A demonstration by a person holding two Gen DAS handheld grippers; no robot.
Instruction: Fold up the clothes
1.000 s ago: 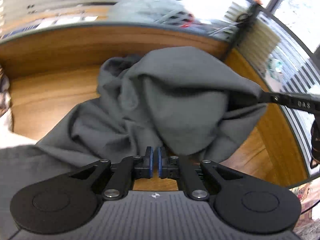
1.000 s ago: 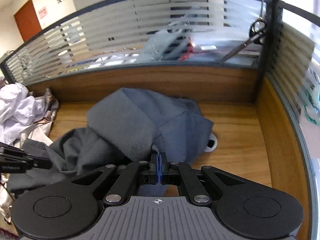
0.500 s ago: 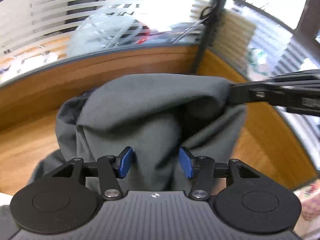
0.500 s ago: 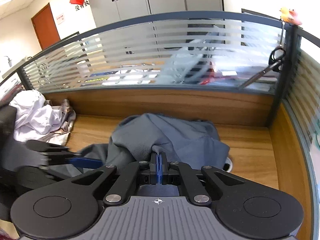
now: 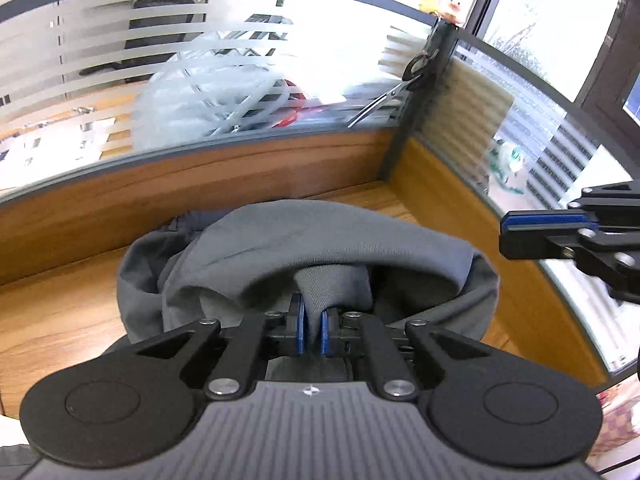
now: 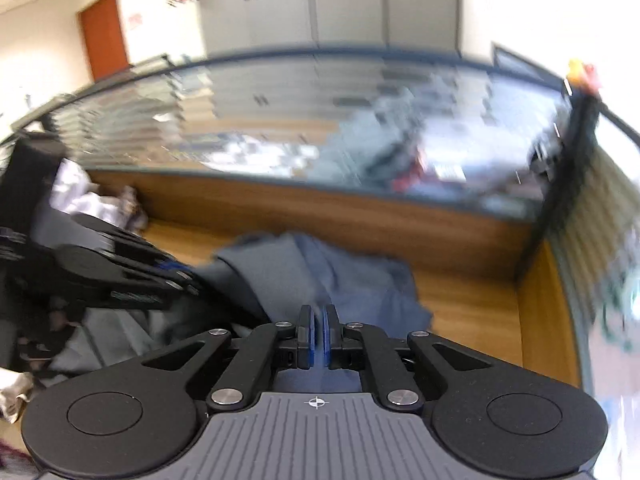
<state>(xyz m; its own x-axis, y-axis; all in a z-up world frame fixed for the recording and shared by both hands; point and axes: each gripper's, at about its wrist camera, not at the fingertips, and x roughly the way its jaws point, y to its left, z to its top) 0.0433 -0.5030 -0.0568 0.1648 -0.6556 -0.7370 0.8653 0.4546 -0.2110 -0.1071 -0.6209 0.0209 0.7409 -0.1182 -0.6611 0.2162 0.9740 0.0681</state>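
Nearest to me, my left gripper [image 5: 312,330] is closing, and its blue pads [image 5: 298,330] already pinch a narrow pleat of the grey garment [image 5: 320,248] between them. The cloth rises from that pinch and spreads into a rumpled heap across the wooden desk [image 5: 60,304], with one thick fold arching over the gathered part. My right gripper [image 6: 319,338] is opening, its pads only a sliver apart; a thin edge of blue-grey cloth seems to sit in the gap, but the picture is blurred and I cannot tell whether the pads press on it. In the left view that same gripper hangs at the right edge, apart from the heap, its blue pad facing up. From the right view, my left gripper shows at the left as a dark blurred shape at the garment's near left side. Further left, a pile of white clothes [image 6: 86,200] lies on the desk. Beyond the garment stands the wooden back panel [image 5: 200,184], topped by frosted striped glass [image 5: 120,40]. A pair of scissors [image 5: 394,90] hangs at the corner post on the far right.
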